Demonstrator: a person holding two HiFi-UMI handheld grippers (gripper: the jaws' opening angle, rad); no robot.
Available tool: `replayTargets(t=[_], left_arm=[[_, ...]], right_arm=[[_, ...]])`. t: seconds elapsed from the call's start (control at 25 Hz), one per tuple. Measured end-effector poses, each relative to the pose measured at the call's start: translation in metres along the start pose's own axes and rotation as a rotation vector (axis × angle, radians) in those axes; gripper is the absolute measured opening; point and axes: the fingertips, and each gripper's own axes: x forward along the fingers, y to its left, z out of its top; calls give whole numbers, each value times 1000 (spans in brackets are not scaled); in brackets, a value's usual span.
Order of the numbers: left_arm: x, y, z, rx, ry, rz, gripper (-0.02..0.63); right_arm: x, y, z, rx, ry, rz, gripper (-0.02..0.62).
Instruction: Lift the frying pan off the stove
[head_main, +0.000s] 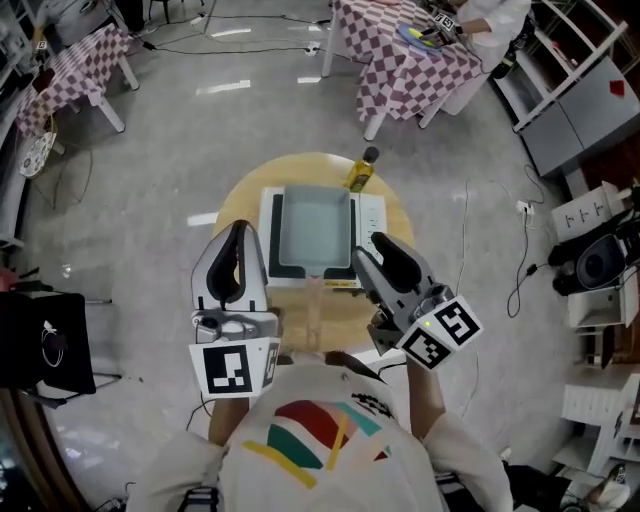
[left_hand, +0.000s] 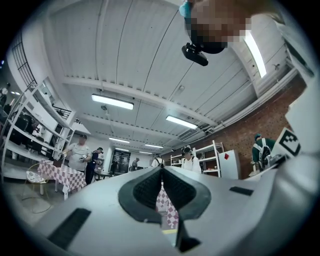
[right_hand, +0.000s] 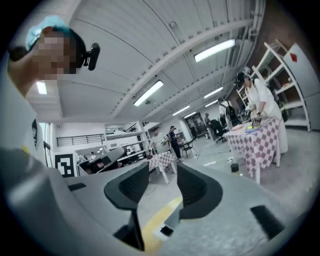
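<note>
A square grey frying pan (head_main: 314, 232) with a long wooden handle (head_main: 316, 305) sits on a white stove (head_main: 372, 215) on a round wooden table (head_main: 235, 205). My left gripper (head_main: 238, 228) hovers over the stove's left edge, left of the handle, with its jaws shut and nothing between them; in the left gripper view its pads (left_hand: 150, 187) meet and point out into the room. My right gripper (head_main: 372, 245) hangs to the right of the handle above the stove's near right corner. Its jaws stand apart (right_hand: 162, 172) and hold nothing.
A yellow bottle (head_main: 361, 171) with a dark cap stands at the stove's far right corner. Checkered tables (head_main: 410, 50) (head_main: 75, 65) stand farther off on the grey floor. A black case (head_main: 45, 345) is at the left, shelving and a speaker (head_main: 598, 262) at the right.
</note>
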Motion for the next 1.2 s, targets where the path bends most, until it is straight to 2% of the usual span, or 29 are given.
replayTargets(t=[0.16, 0.28, 0.56, 0.68, 0.88, 1.2], left_arm=[[-1, -3, -6, 14, -7, -12, 8], [-1, -2, -12, 20, -4, -3, 8], [-8, 10, -18, -5, 10, 74, 6], [-9, 12, -22, -15, 21, 83, 6], [-15, 17, -23, 19, 38, 97, 6], [-9, 26, -32, 49, 63, 113, 6]], right_arm=[[4, -21, -40, 140, 114, 58, 230], [3, -34, -80, 287, 199, 92, 233], [2, -48, -172, 724, 342, 204, 236], [-2, -53, -214, 866, 423, 211, 239], [-6, -30, -267, 1001, 545, 264, 249], [13, 4, -278, 1173, 620, 436, 247]])
